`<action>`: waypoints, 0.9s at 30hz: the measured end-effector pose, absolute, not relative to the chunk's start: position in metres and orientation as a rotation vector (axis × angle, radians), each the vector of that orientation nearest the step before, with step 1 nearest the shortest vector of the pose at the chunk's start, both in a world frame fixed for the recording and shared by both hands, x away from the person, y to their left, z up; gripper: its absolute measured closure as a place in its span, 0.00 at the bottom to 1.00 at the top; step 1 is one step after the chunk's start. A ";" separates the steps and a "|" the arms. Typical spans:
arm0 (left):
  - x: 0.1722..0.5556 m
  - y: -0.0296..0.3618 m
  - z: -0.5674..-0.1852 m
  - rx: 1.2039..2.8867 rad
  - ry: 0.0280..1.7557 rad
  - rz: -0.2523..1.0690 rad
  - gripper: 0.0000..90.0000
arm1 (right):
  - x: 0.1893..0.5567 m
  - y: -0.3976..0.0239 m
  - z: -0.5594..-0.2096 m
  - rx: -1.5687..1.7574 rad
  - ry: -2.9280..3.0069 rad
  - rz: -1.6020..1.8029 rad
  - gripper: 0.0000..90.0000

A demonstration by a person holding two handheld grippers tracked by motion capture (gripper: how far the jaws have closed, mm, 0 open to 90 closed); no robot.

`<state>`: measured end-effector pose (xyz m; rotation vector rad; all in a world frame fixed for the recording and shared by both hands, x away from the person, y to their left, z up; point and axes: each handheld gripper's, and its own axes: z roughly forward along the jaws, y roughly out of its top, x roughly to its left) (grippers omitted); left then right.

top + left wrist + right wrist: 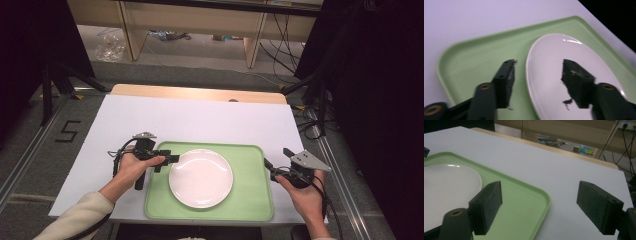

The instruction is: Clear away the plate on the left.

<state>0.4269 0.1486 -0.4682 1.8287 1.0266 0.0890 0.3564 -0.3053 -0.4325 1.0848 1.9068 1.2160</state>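
A white plate [201, 178] lies flat in the middle of a light green tray [255, 200], which sits at the near edge of a white table [200, 120]. The plate is bare and round, with a little of the tray floor showing on all sides of it.

The left gripper [167, 159], held in the person's left hand [131, 167], reaches in from the left over the tray's left part, its tips right at the plate's left rim. In the left gripper view its jaws stand apart, one over the green tray floor and the other over the plate's white surface, with the plate's rim running between them; the pads do not press on the plate and nothing is gripped.

The right gripper [267, 164], in the person's right hand [300, 192], hovers at the tray's right edge. In the right gripper view its jaws are spread wide, one above the tray's inner floor near the plate, the other above the bare white table, the tray's far right corner between them; it holds nothing
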 end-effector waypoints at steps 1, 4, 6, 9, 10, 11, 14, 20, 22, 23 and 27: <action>0.426 0.148 -0.466 1.830 1.000 0.134 0.38 | 0.356 -0.305 -0.433 1.085 1.908 1.216 0.24; 0.423 0.147 -0.459 1.837 0.939 0.205 0.33 | 0.356 -0.305 -0.433 1.087 1.909 1.214 0.24; 0.420 0.146 -0.456 1.837 0.915 0.243 0.27 | 0.356 -0.305 -0.433 1.086 1.909 1.214 0.24; 0.417 0.147 -0.451 1.835 0.872 0.280 0.22 | 0.356 -0.305 -0.433 1.088 1.910 1.214 0.24; 0.416 0.146 -0.450 1.834 0.870 0.276 0.21 | 0.356 -0.305 -0.433 1.086 1.910 1.213 0.24; 0.414 0.145 -0.449 1.835 0.852 0.280 0.20 | 0.356 -0.305 -0.433 1.088 1.910 1.213 0.24; 0.410 0.143 -0.444 1.819 0.815 0.306 0.16 | 0.356 -0.305 -0.433 1.086 1.908 1.214 0.24; 0.399 0.144 -0.433 1.785 0.741 0.364 0.13 | 0.356 -0.306 -0.433 1.084 1.907 1.215 0.24; 0.396 0.146 -0.432 1.782 0.735 0.369 0.12 | 0.356 -0.306 -0.433 1.083 1.907 1.214 0.24; 0.393 0.147 -0.432 1.782 0.737 0.369 0.12 | 0.356 -0.306 -0.433 1.083 1.907 1.214 0.24; 0.387 0.153 -0.430 1.777 0.723 0.386 0.12 | 0.356 -0.305 -0.433 1.084 1.906 1.213 0.23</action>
